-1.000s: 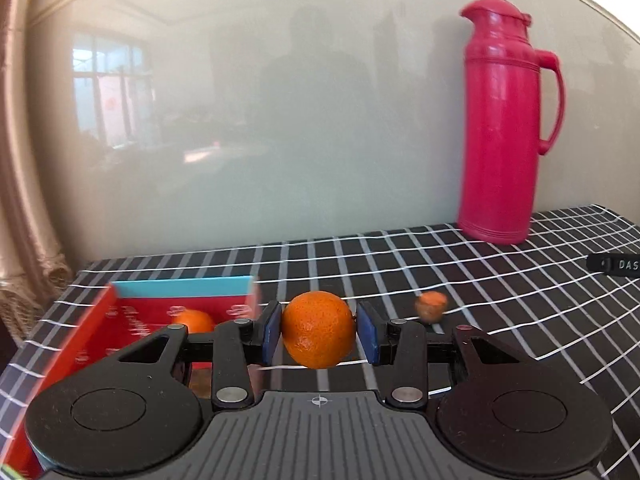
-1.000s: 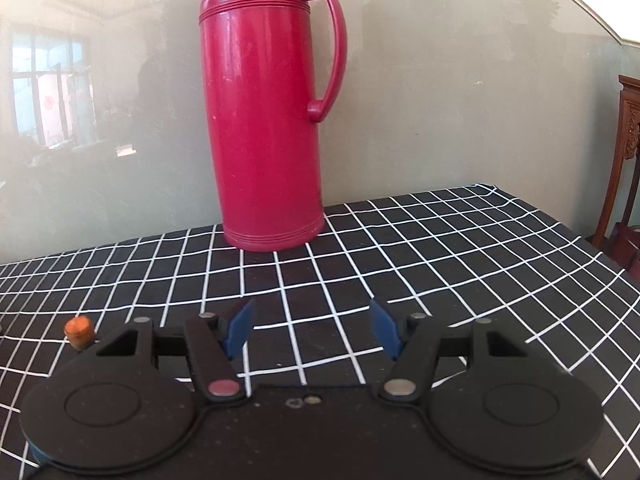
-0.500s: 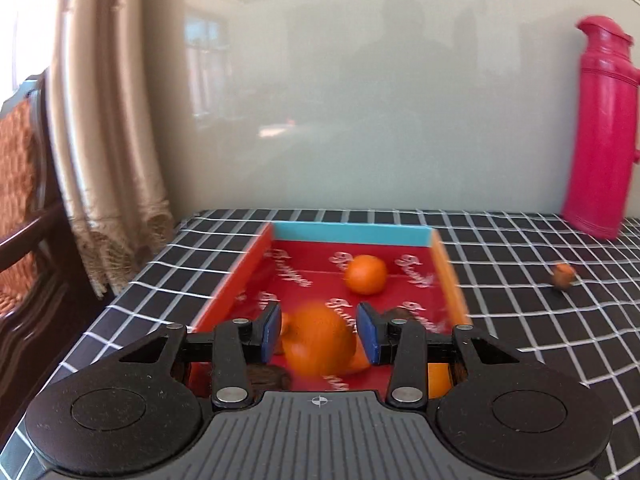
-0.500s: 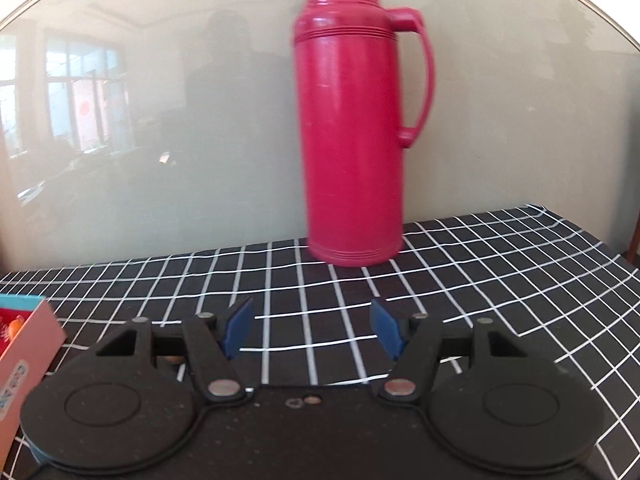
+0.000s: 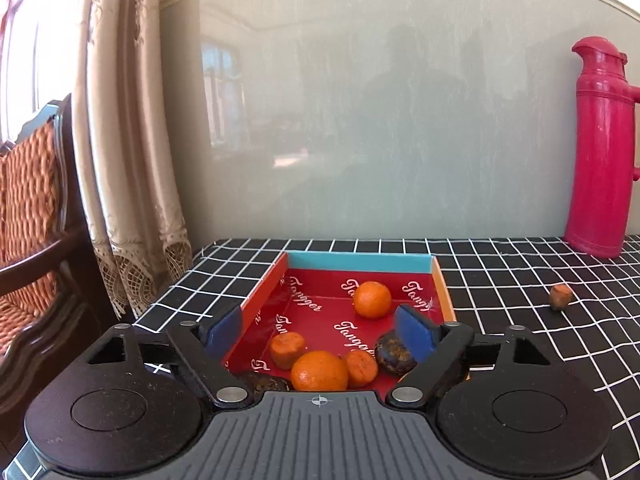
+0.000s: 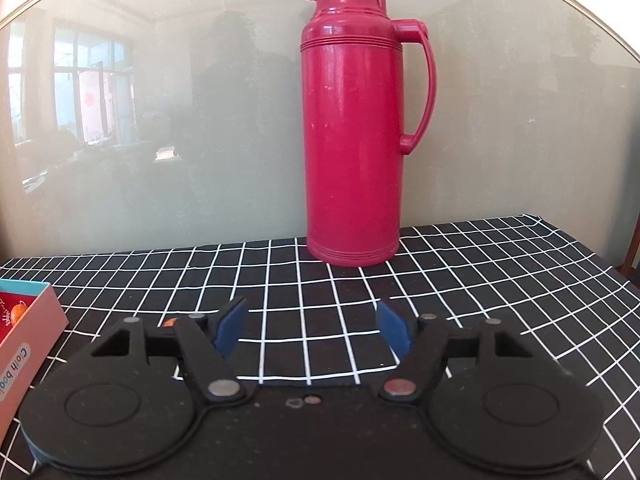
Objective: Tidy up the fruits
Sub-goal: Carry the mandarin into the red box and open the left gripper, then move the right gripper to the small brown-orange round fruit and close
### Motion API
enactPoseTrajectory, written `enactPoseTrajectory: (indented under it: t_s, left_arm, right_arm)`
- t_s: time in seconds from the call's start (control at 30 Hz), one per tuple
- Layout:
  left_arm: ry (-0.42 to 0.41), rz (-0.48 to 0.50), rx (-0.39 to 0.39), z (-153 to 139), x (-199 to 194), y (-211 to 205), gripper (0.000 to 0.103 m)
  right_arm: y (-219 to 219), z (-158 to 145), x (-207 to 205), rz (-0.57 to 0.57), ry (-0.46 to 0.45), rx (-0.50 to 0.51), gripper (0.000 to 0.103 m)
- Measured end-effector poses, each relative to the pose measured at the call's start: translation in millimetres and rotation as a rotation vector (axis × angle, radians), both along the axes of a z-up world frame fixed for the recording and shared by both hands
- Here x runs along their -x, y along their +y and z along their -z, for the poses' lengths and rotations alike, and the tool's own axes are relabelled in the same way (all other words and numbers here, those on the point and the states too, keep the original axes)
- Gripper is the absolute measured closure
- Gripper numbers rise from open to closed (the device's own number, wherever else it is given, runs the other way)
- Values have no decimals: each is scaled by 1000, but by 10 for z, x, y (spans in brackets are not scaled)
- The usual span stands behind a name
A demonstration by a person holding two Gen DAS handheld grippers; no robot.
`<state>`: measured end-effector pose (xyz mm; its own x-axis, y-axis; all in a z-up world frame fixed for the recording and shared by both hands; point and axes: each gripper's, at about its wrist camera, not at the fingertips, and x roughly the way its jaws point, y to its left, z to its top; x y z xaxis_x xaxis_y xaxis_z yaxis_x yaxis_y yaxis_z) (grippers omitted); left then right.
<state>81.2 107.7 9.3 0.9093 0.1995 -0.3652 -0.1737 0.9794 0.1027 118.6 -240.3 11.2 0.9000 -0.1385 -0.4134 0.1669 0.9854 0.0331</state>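
Left gripper (image 5: 320, 330): spread wide, nothing held, poised over the box.
Box (image 5: 362, 263): glossy red cardboard, teal far wall, set on the checked desk (image 5: 500, 280).
Fruits: 2 round smooth oranges, the larger (image 5: 319, 371) nearest, the smaller (image 5: 373, 299) further in; 2 squat orange pieces and 2 dark wrinkled ones are seen beside them.
Stray fruit (image 5: 560, 297): small, brownish-orange, alone on the desk.
Right gripper (image 6: 312, 326): spread wide, nothing held, faced toward 1 tall crimson plastic thermos (image 6: 352, 120).
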Motion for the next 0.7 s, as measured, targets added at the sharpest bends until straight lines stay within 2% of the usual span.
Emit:
enactPoseTrajectory:
  t_s: [0.03,0.17,0.53,0.6,0.67,0.7]
  left_arm:
    - [-10,-10,-3,-5,41,-7,11]
    - [-61,-60,-14,-26,188,-14,0]
    - [-48,-118,7,62,159,170,0]
    - [-42,-121,11,90,142,199,0]
    - [-39,-130,16,91,130,232,0]
    - [-52,-137,22,87,142,255,0]
  right_arm:
    - [-26,-4,10,1,-1,-2,32]
    - [-135,6,69,-13,-6,-6,32]
    - [-32,181,48,-119,-41,1,28]
    - [72,215,-48,-129,-5,10,28]
    - [161,246,-66,-144,-31,11,27]
    - [215,267,-114,-148,-3,20,27]
